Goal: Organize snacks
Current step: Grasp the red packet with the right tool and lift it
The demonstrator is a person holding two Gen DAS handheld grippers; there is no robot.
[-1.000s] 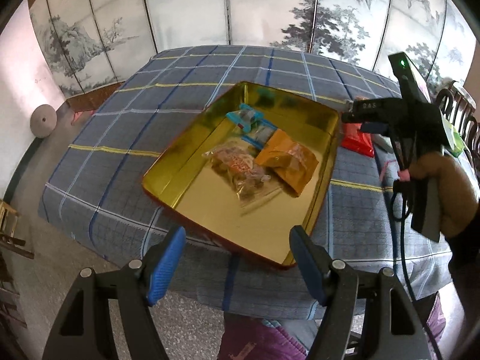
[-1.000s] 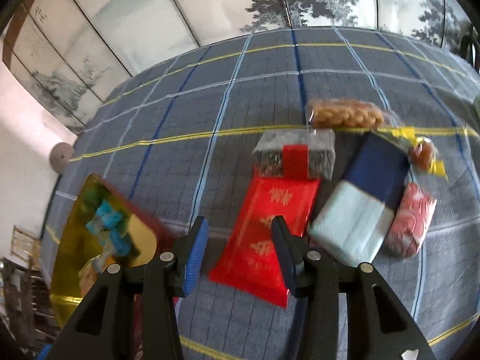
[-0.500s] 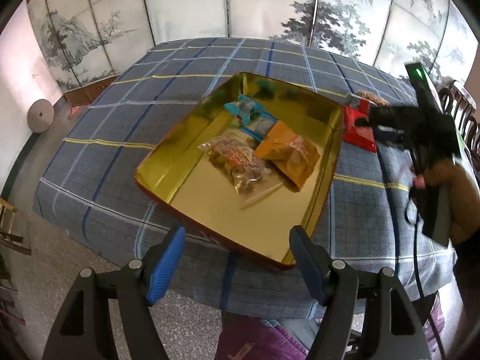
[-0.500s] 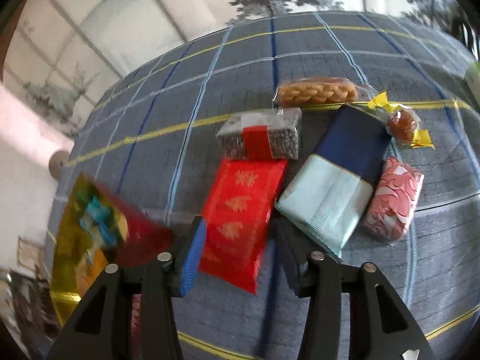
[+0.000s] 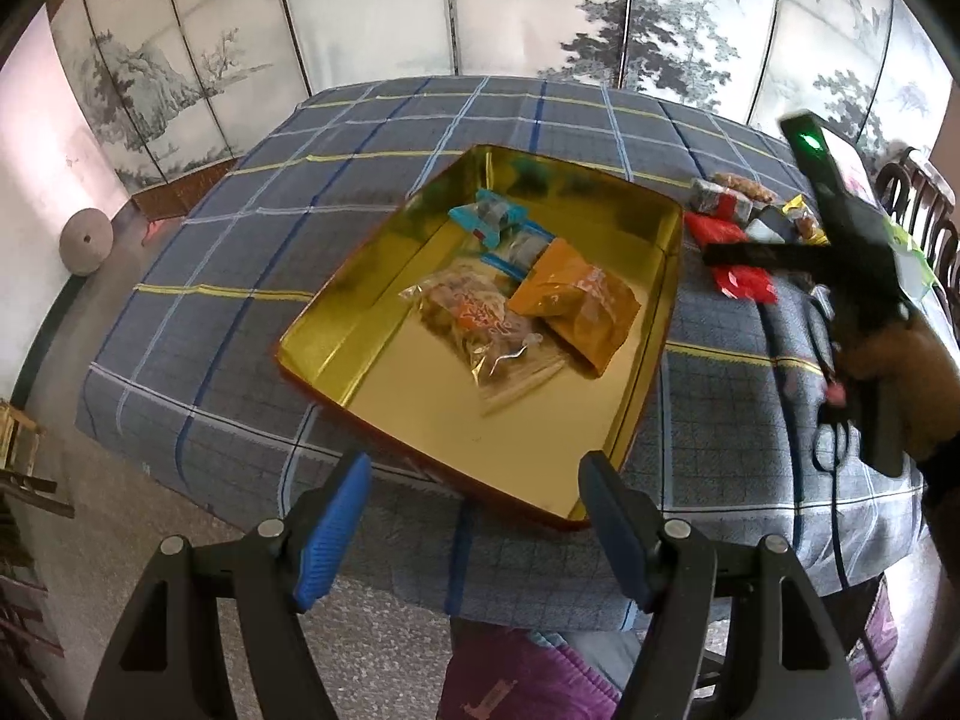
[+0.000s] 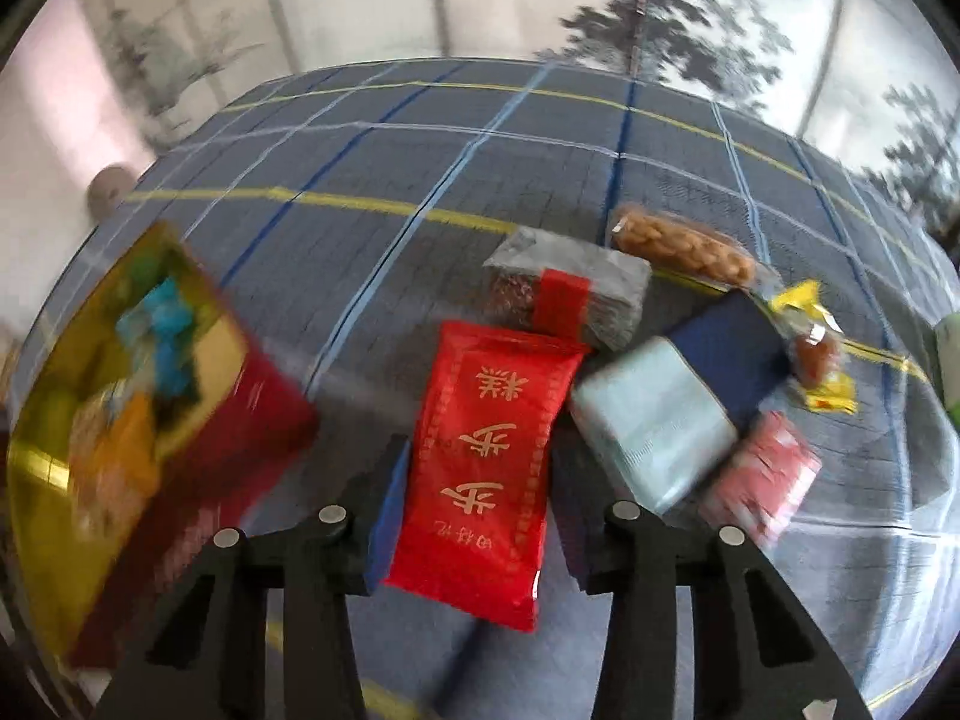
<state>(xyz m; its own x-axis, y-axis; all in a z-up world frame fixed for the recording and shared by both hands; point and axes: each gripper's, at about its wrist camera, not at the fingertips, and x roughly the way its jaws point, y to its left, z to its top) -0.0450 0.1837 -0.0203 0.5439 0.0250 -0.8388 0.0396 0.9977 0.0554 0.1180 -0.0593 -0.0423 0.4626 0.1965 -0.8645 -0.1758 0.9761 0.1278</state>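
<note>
Round table under a blue-grey plaid cloth with yellow lines (image 5: 240, 252); on it sits the shallow gold-lined rectangular tin with a red outer wall (image 5: 372, 276), already holding an orange foil pouch (image 5: 570, 306), a clear crinkly bag of mixed snacks (image 5: 480, 324) and blue-wrapped candies (image 5: 492, 219). Beside the tin's right wall lies the loose pile: a pale-blue and navy flat box (image 6: 660, 420), the glossy red flat packet with gold characters (image 6: 492, 456), a grey block with a red band (image 6: 570, 294), a pink patterned pack (image 6: 762, 468), a clear sleeve of twisted golden biscuits (image 6: 684, 246), a small yellow-ended sweet (image 6: 816, 354). We read the step as picking the red packet. Our right gripper (image 6: 480, 516) straddles its near end, jaws wide, one finger on each long edge, not yet closed as far as we can tell. To do it well: sink until the pads flank the packet's thickness, close across the narrow width, and lift straight, since the far end touches the grey block and the pale-blue box is just beside. Left gripper (image 5: 474, 522) hangs wide open and empty off the table's near edge, before the tin.
</note>
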